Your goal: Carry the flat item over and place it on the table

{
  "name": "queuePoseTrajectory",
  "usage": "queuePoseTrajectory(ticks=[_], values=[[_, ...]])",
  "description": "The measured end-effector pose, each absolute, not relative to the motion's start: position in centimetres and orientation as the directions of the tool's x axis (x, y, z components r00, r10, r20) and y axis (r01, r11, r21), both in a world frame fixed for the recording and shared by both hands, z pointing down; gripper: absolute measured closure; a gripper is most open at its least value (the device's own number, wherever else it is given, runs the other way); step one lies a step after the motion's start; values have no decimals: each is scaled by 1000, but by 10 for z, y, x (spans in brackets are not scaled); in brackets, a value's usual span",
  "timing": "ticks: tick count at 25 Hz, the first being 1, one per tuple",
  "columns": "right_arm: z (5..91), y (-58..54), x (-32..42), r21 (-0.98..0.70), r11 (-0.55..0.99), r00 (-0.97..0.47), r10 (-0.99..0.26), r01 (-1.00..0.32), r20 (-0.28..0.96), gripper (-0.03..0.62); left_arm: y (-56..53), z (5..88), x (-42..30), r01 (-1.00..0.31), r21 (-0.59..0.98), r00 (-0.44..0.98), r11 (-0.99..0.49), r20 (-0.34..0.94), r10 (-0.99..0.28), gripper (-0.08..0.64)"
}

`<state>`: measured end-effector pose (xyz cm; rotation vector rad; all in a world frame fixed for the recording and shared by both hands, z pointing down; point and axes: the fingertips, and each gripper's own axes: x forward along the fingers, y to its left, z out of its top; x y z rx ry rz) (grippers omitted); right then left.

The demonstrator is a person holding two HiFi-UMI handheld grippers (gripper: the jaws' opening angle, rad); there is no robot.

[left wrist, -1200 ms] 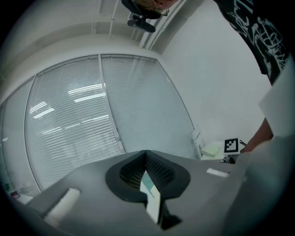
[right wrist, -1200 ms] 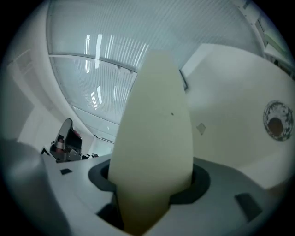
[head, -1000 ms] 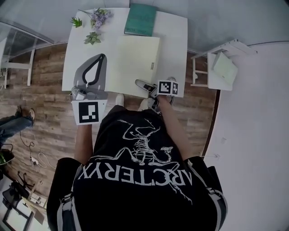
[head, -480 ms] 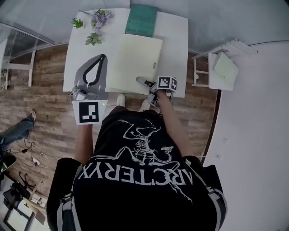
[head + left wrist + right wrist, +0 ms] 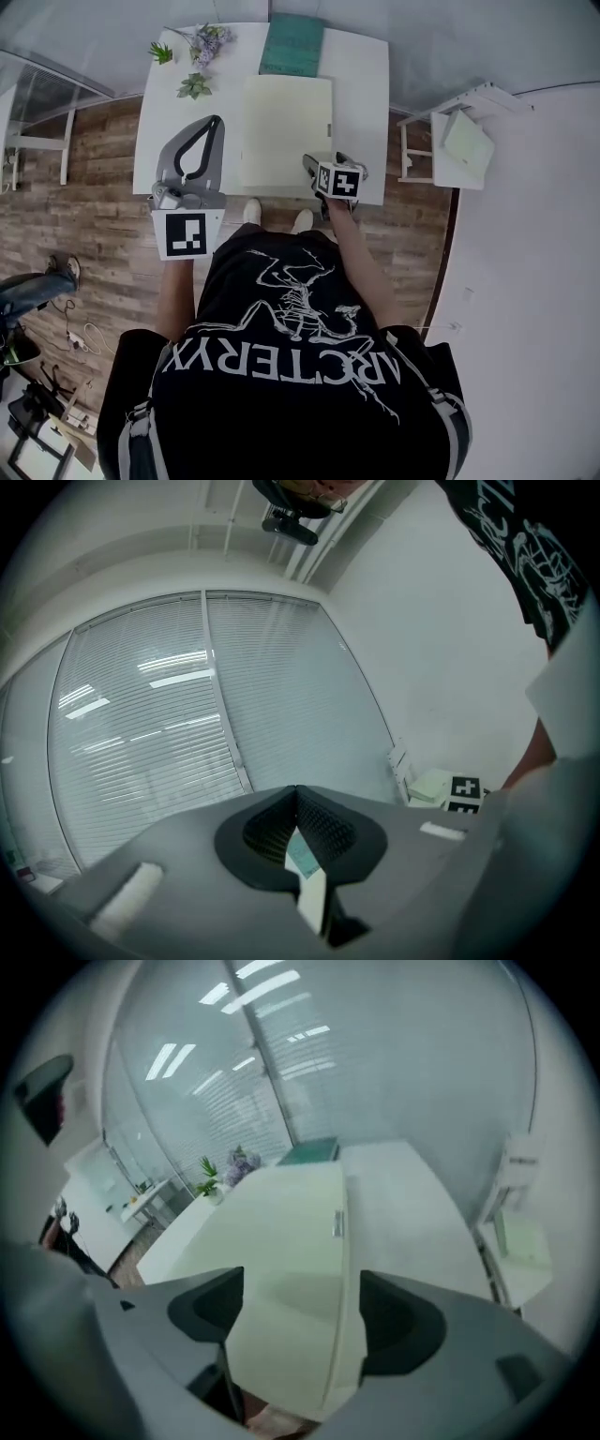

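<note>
Pale-yellow flat folder (image 5: 286,131) lies on your white table (image 5: 366,75), squared to its edges. Your left claw (image 5: 212,122), pressed together and seemingly empty, hovers beside it, out of the way. Your right claw (image 5: 314,167) is opening around the folder's near edge, pads off it, so the table carries it.

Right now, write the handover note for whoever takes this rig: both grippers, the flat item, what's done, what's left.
Left gripper: shut, holding nothing, over the left part of the table.
Right gripper: jaws opening at the near edge of the pale yellow-green flat folder; the edge sits between them, pads off it.
Folder: lying flat on the white rectangular table, just on the near side of the teal book.
Done: folder is set on the table.
Left: probably only drawing the right gripper back clear of the folder.
</note>
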<state>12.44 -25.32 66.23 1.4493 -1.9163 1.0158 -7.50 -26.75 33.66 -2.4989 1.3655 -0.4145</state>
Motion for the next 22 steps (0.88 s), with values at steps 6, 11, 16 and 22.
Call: queuePoseTrajectory(ticks=[6, 11, 16, 22], values=[[495, -264, 121, -181, 373, -415, -835, -910, 361, 540, -268, 337, -71, -779, -321, 532, -539, 117, -839, 551], [371, -248, 133, 32, 350, -348, -936, -936, 54, 559, -266, 337, -59, -763, -321, 556, -560, 114, -823, 551], [336, -239, 133, 177, 316, -322, -947, -932, -2, 580, -260, 328, -46, -745, -335, 582, -576, 95, -808, 551], [326, -239, 134, 206, 316, -325, -946, -926, -11, 581, -257, 321, -38, -734, -331, 606, -593, 75, -792, 551]])
